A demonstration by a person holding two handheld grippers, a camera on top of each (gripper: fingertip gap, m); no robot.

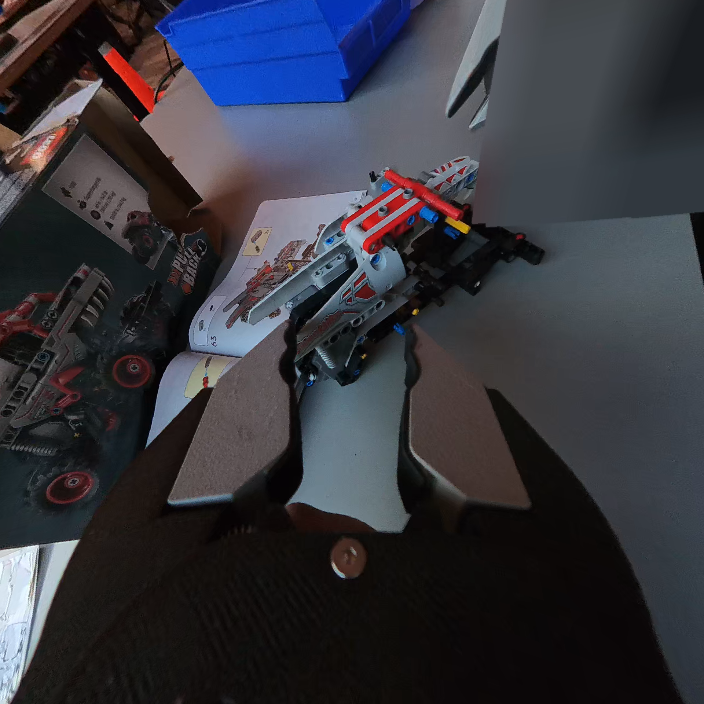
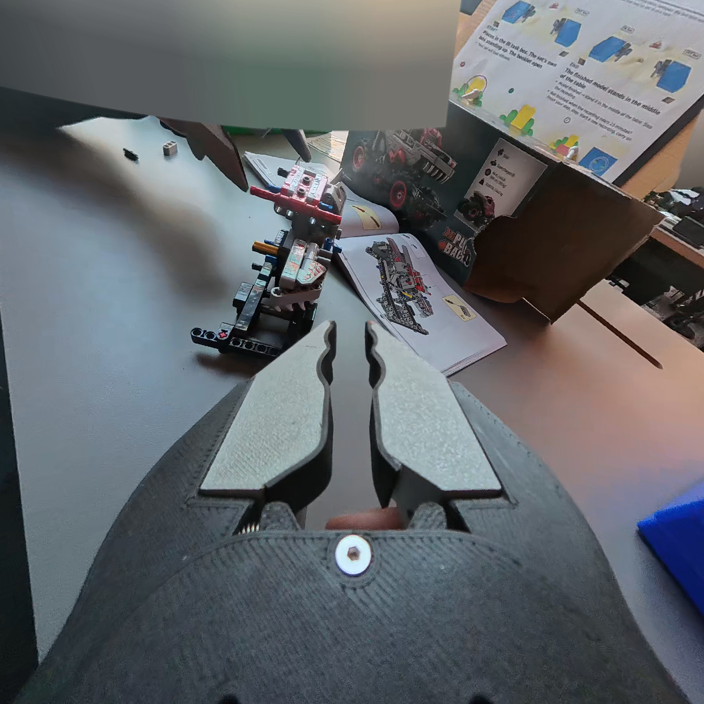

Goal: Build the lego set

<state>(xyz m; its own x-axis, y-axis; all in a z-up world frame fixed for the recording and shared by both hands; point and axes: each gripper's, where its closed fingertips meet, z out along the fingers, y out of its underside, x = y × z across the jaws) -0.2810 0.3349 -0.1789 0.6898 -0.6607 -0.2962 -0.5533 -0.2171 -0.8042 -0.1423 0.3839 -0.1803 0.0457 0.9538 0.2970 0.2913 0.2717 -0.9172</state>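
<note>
The part-built Lego truck (image 1: 381, 266), with grey panels, red beams and a black frame, stands on the grey table (image 1: 571, 362). My left gripper (image 1: 349, 334) is open. Its fingertips flank the model's near end, and I cannot tell whether they touch it. In the right wrist view the model (image 2: 289, 259) stands just beyond my right gripper (image 2: 349, 324). That gripper is empty, its jaws a narrow gap apart. The left gripper's fingers (image 2: 224, 160) show behind the model. The right gripper (image 1: 472, 84) shows at the far right of the left wrist view.
The open instruction booklet (image 1: 236, 297) (image 2: 426, 297) lies beside the model. The set's box (image 1: 76, 304) (image 2: 411, 179) stands behind it. A blue bin (image 1: 274, 49) (image 2: 678, 552) sits on the table. A small grey piece (image 2: 170, 148) and a black piece (image 2: 130, 154) lie far left. A printed sheet (image 2: 571, 68) leans at the back. Left tips to right tips: about 15 cm.
</note>
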